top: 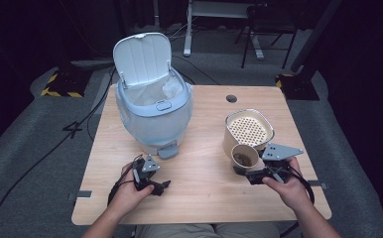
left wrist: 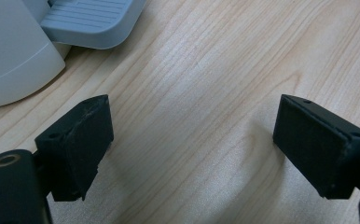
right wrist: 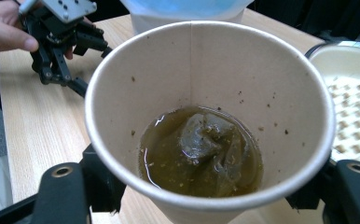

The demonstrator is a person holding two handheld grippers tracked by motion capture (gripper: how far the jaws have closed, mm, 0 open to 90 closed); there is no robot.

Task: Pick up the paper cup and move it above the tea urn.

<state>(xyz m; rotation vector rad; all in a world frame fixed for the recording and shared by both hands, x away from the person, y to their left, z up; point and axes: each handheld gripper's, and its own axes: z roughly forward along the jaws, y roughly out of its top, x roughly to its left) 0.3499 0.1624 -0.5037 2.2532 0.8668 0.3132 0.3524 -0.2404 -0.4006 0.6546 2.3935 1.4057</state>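
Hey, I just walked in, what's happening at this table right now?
A person sits at a wooden table with a gripper in each hand. The right gripper is shut on a paper cup holding brownish liquid and a soaked tea bag, right beside a container with a perforated strainer insert. The left gripper rests open over bare wood, near the foot pedal of a pale blue bin whose lid stands open.

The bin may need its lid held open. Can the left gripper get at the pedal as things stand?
Probably yes: the left gripper is open and holds nothing, and the pedal lies just ahead, with bare table between.
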